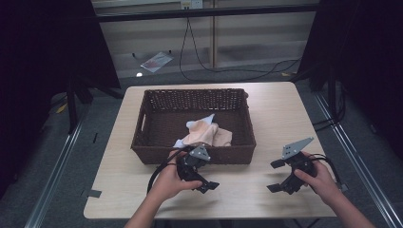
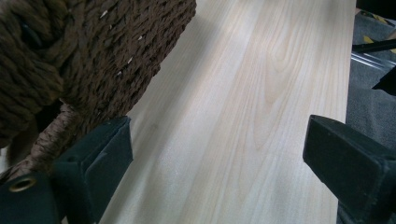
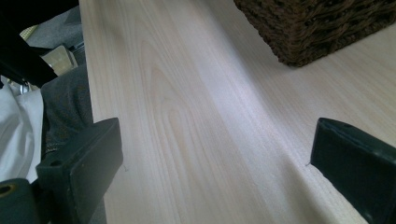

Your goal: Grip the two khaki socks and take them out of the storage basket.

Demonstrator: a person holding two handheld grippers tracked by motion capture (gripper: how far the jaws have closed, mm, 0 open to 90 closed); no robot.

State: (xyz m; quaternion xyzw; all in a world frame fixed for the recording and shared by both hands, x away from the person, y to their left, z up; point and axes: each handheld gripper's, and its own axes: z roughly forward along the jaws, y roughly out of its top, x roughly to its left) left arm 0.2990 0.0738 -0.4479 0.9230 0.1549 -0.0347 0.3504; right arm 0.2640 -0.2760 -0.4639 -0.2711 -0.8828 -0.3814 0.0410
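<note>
Two grippers, one basket, one cloth

Two hand-held grippers on a pale wooden surface [image 1: 266, 114], both idle over bare wood at the near edge.

Item 1: left gripper [image 1: 205, 176]. Held in the person's left hand [image 1: 168, 183], just in front of the basket's near wall, close to its middle. Jaws spread wide with nothing between them; in the left gripper view they frame bare wood grain, with the woven wall close beside one jaw. A black cable loops from it toward the person.

Item 2: right gripper [image 1: 277, 175]. Held in the right hand [image 1: 317, 179], near the surface's right front corner, well apart from the basket. Jaws spread wide and empty; the right gripper view has bare wood between them and a corner of the basket farther off. A grey three-cornered plate stands on top.

Item 3: basket [image 1: 142, 137]. Dark brown wicker, rectangular, open-topped, set in the middle of the surface toward its left half.

Item 4: cloth [image 1: 206, 133]. Crumpled, peach and white with a pale blue edge, lying inside the basket on its floor, toward the near wall and just beyond the left gripper. Neither gripper touches it.
</note>
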